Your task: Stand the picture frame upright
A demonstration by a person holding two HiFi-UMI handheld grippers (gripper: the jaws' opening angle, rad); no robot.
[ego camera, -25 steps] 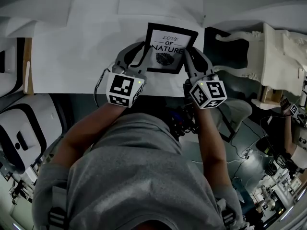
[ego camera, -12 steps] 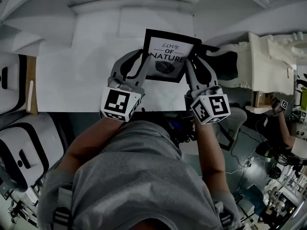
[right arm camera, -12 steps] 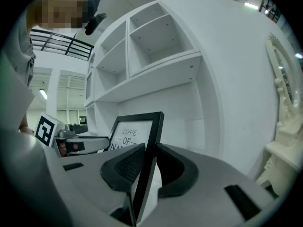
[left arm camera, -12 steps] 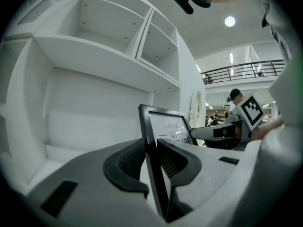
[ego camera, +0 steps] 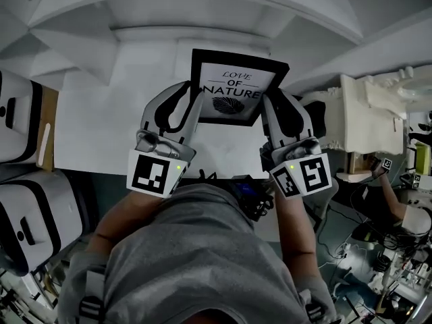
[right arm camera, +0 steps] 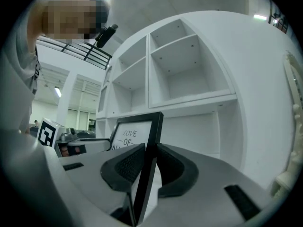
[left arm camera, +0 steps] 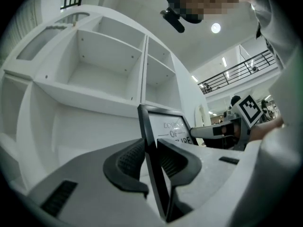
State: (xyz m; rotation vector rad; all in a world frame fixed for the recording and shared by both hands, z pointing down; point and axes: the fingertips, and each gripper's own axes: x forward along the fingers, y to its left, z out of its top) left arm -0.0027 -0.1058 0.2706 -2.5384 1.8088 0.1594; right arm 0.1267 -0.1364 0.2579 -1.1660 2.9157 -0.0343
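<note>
A black picture frame (ego camera: 236, 86) with a white print reading "LOVE OF NATURE" is held up off the white tabletop (ego camera: 101, 127), in front of a white shelf unit. My left gripper (ego camera: 194, 106) is shut on the frame's left edge (left arm camera: 150, 141). My right gripper (ego camera: 268, 108) is shut on its right edge (right arm camera: 152, 150). In both gripper views the black pads press on the thin frame edge from either side. The frame stands roughly upright between the two grippers, print facing the person.
White shelf cubbies (left arm camera: 94, 74) rise right behind the frame, also seen as shelf compartments (right arm camera: 184, 70). An ornate white piece (ego camera: 368, 113) stands at the right. White and black cases (ego camera: 20, 181) sit at the left, beside a wooden strip (ego camera: 46, 140).
Both grippers have lifted the frame up from the tabletop and tipped it more upright. It now sits higher and closer to the shelf unit in the head view.
</note>
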